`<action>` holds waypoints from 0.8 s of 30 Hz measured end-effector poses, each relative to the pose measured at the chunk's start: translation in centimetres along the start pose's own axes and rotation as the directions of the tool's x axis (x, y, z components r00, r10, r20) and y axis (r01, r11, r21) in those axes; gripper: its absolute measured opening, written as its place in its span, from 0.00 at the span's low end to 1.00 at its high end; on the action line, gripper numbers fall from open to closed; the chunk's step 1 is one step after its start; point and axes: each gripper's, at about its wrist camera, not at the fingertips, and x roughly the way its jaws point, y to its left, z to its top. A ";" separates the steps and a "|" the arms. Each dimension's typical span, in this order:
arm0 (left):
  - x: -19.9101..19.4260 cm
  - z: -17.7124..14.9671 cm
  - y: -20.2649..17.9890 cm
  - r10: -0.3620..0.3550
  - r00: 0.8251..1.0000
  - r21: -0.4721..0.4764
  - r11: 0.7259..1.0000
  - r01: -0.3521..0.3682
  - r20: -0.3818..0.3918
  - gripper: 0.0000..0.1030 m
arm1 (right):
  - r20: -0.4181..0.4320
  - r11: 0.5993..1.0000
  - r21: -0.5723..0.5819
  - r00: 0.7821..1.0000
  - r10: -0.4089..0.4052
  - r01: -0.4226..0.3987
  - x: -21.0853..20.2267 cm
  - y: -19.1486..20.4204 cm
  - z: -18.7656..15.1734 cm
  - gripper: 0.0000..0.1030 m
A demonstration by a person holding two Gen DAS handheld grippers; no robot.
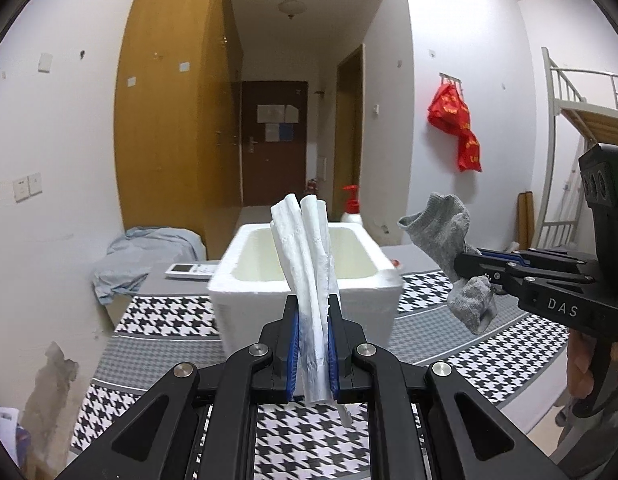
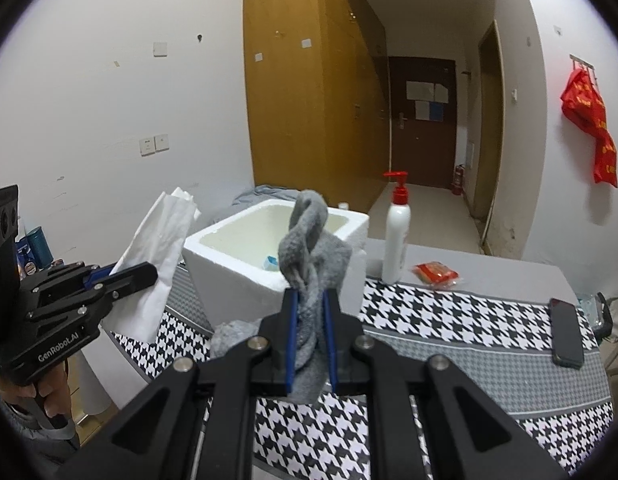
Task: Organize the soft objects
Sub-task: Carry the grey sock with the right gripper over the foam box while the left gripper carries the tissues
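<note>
Both grippers were loaded and held up short of the open white foam box, so I judged this the carrying step, with the drop into the box to come. The left gripper was clenched on a folded white towel of soft, ribbed cloth, which stood up past its fingertips, with the box straight ahead just beyond them. The right gripper was clamped on a crumpled grey knitted sock, one end rising above its jaws and the other hanging below them; the box sat ahead and a little to its left.

The next move, as I read it, called for bringing each gripper over the box's mouth before letting go, and the two would have to keep clear of each other there, since they already stood near and side by side.

Much stayed unclear. Only a small blue-and-white thing showed inside the box, against its near wall; the towel and sock screened the rest of the interior. A further grey lump lay low beside the right gripper's left finger, and I could not tell whether it belonged to the held sock.
</note>
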 end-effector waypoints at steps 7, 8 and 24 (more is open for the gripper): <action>-0.3 0.0 2.0 0.048 0.999 -0.023 0.999 -0.048 0.004 0.12 | -0.002 0.999 -0.010 0.999 0.035 -0.035 1.7 0.8 1.2 0.15; -0.4 0.0 2.3 0.055 0.998 -0.026 0.998 -0.055 0.005 0.12 | -0.002 0.999 -0.011 0.999 0.038 -0.038 1.9 0.9 1.5 0.15; -1.1 -0.7 5.0 0.122 0.993 -0.065 0.990 -0.122 -0.002 0.12 | -0.010 0.997 -0.030 0.998 0.067 -0.067 5.1 2.5 3.9 0.15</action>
